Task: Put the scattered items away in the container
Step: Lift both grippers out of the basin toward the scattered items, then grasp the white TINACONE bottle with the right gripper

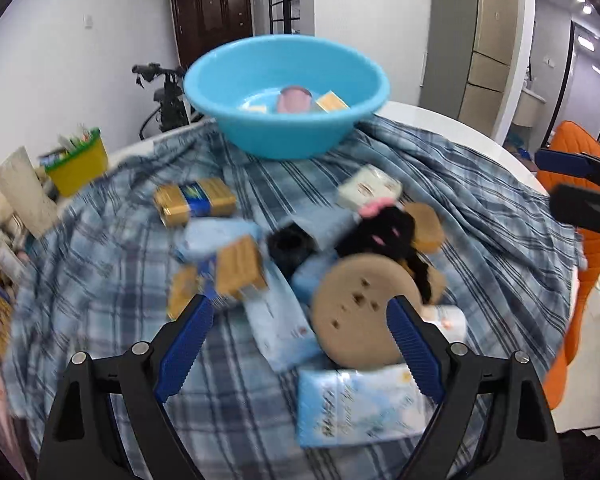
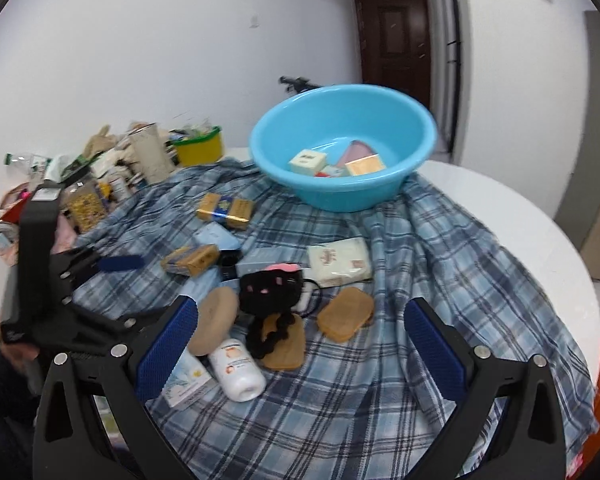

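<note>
Even, fairly bright indoor light fills both views, with two ceiling spots point(image 1: 584, 3) glaring at the upper right of the left wrist view and only soft, faint shadows under the blue basin point(image 1: 286, 94). Motion blur smears the left wrist view most, especially the clutter at its left edge and the packets on the checked cloth point(image 1: 480, 216). Fisheye distortion bends the walls and door, with dark vignetting in the corners.

one blue basin point(image 2: 344, 148); two gold packets point(image 2: 225, 207); one black plush point(image 2: 270, 290)
</note>
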Tool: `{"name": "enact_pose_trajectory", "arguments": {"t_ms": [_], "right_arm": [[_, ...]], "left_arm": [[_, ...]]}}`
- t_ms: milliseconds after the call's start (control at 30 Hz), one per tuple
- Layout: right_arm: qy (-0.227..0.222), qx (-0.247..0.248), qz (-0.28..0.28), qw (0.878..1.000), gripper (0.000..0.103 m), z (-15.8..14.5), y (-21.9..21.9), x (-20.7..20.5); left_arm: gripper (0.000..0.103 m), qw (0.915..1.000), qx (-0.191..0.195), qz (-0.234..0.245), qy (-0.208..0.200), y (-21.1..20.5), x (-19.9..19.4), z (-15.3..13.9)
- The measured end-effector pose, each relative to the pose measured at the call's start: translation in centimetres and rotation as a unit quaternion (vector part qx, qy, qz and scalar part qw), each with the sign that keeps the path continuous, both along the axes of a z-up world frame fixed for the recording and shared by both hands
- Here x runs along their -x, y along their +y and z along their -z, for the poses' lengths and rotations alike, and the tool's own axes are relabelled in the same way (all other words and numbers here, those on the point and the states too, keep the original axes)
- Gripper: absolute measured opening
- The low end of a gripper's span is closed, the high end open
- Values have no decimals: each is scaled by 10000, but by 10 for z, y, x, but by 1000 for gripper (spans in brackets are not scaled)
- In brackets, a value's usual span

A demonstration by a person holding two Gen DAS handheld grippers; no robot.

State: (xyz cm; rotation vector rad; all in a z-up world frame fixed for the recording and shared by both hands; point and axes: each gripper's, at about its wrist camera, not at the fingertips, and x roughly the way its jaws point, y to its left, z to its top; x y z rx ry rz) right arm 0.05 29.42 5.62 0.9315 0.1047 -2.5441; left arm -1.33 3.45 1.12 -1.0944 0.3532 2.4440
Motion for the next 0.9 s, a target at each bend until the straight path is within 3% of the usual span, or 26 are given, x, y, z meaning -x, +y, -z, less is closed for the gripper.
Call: {"name": "enact_pose_trajectory", "arguments": {"t_ms": [100,233,367,567,733,800,900], "right_arm": [[59,-23,221,9997,103,11,3,-6],[-203,115,299,9993,103,33,8,-11],[-406,-38,56,9992,103,55,1,-15],[-319,-424,-377,9979,102,73,-19,-21],[-161,-473,-1104,9926,90,80,-35,-21],[-64,-567,-1352,9892,78,84,-41,-19],[-69,-586,-1887,9803,67,96,-47,-13]], "left_arm": [[91,9999,129,-76,80,1,-12,9],[91,9996,239,-137,-95,-3,-22,24],[91,9990,201,-135,-380,-9,-28,37],[90,9977,503,-301,-348,-22,-30,43],[91,9973,488,-385,-394,-35,-30,41],[90,9972,485,-411,-392,-37,-28,41],[91,9973,408,-403,-450,-36,-27,41]]}}
